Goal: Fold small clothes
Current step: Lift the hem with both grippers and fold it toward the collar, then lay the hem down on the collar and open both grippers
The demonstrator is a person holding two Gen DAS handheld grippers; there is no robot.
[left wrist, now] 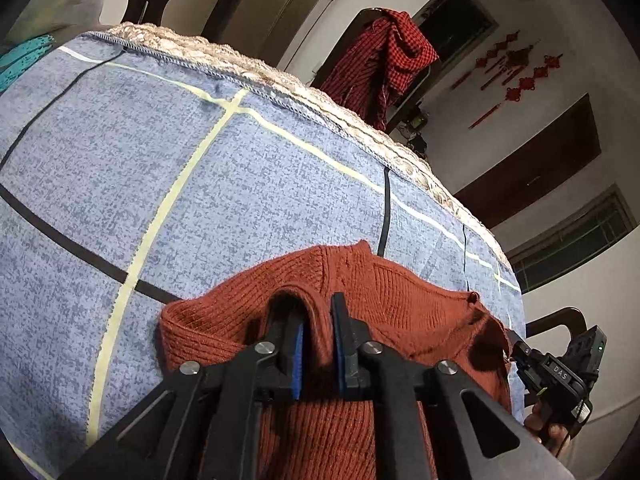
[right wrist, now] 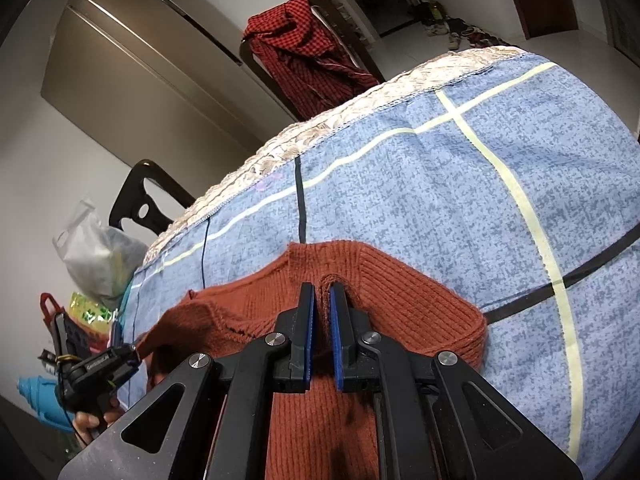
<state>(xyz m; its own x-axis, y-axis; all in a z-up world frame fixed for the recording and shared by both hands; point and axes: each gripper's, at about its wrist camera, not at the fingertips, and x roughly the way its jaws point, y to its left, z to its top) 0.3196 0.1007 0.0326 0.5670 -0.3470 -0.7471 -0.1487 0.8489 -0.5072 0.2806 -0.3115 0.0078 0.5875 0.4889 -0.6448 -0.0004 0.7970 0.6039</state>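
Note:
A rust-red ribbed knit sweater point(left wrist: 400, 300) lies on the blue checked tablecloth point(left wrist: 160, 184); it also shows in the right wrist view point(right wrist: 420, 300). My left gripper point(left wrist: 318, 312) is shut on a fold of the sweater, with fabric looped over its left finger. My right gripper point(right wrist: 322, 300) is shut on another pinch of the sweater near its edge. Each gripper holds an opposite side of the garment. The other gripper shows at the right edge of the left wrist view point(left wrist: 560, 372) and at the left edge of the right wrist view point(right wrist: 96, 364).
The tablecloth point(right wrist: 440, 184) has a beige lace border point(left wrist: 280, 80) at the far edge. A red checked garment point(left wrist: 380, 60) hangs on a chair behind the table. A dark chair point(right wrist: 140, 200) and plastic bags point(right wrist: 96, 252) stand at the side.

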